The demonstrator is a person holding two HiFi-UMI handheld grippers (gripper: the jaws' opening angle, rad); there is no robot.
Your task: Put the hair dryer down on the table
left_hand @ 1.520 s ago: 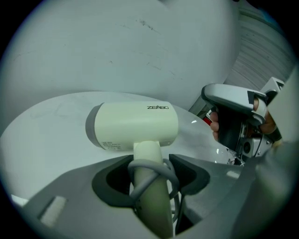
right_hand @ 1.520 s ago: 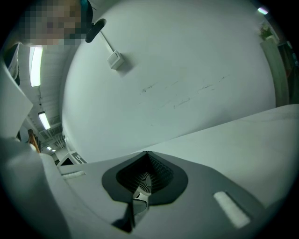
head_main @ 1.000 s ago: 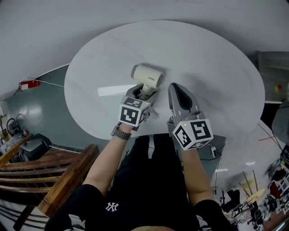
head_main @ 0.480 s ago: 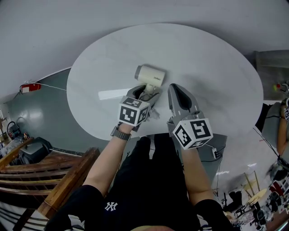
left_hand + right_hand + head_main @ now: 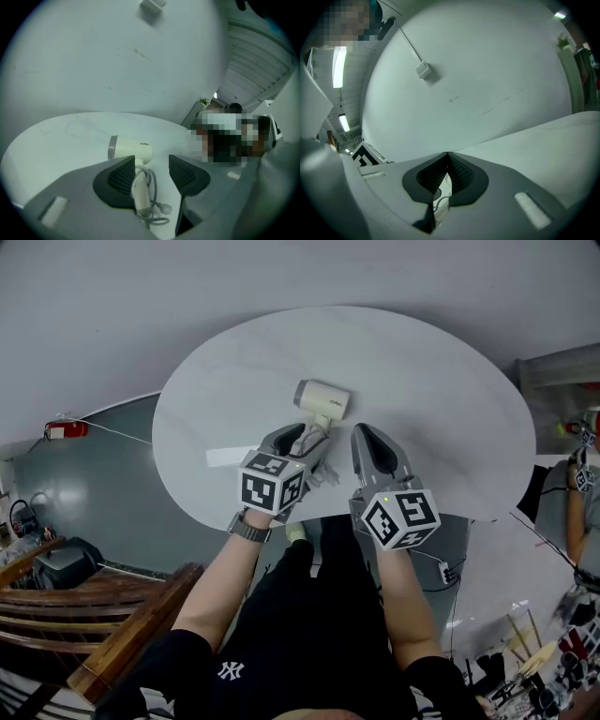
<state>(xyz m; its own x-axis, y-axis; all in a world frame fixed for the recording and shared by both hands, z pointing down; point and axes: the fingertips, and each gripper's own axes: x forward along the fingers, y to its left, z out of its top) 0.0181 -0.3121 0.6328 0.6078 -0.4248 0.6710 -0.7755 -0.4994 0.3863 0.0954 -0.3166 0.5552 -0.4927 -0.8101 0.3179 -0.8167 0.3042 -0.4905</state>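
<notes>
My left gripper (image 5: 151, 161) stands with its jaws spread wide, clamping nothing. The cream hair dryer (image 5: 130, 149) lies between them and just ahead. Its handle (image 5: 140, 194) runs back along the inner face of the left-hand jaw and lies well clear of the other jaw. The barrel lies crosswise beyond the jaw tips. The grey cord (image 5: 152, 180) is looped beside the handle, on the side away from that near jaw.

From the head view, the dryer looks to be resting on its side on the round white table (image 5: 422, 381), near the edge closest to me. I judge the set-down is essentially made, and the wide gap would let me draw straight back without dragging the handle or snagging the cord.

My right gripper (image 5: 447, 154) is clenched tip to tip on nothing, parked to the right of the dryer, out of the way.
</notes>
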